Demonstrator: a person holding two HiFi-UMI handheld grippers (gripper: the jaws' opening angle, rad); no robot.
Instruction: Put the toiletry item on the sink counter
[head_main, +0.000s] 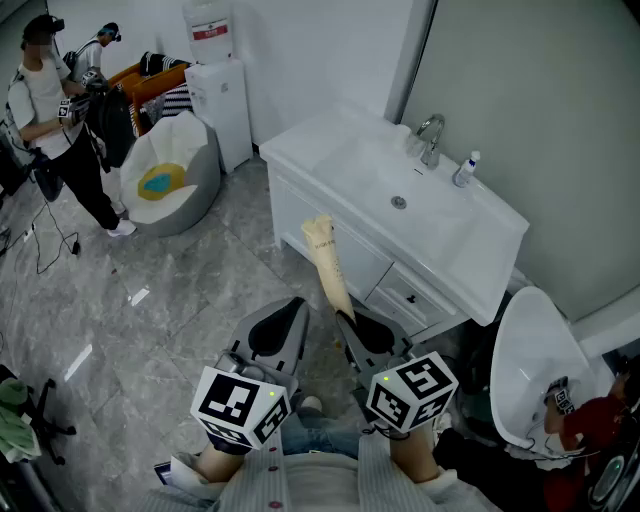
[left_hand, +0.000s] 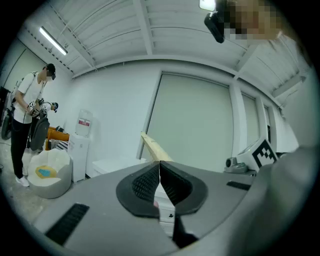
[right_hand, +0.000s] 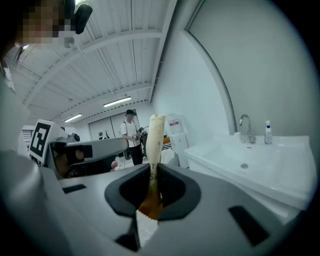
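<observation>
Right gripper (right_hand: 151, 176) pinches the tube (right_hand: 155, 135) near its lower end; likely light, soft, squashable; left gripper (left_hand: 159, 181) pressed together, empty; counter (head_main: 300, 148) at one o'clock.

1. Sink counter (head_main: 300, 152): a white vanity top set against the wall, with a basin (head_main: 420, 215) sunk in its middle.
2. Rear edge of the counter: a chrome faucet (head_main: 431, 138) and, near it, a small upright bottle (head_main: 466, 170).
3. Floor (head_main: 170, 310): grey marbled tiles carrying the vanity, a white water dispenser (head_main: 222, 105) and a bean-bag seat (head_main: 170, 178).
4. Beside the vanity: a white bowl-shaped fixture (head_main: 535, 365), possibly a toilet, stands on the floor.
</observation>
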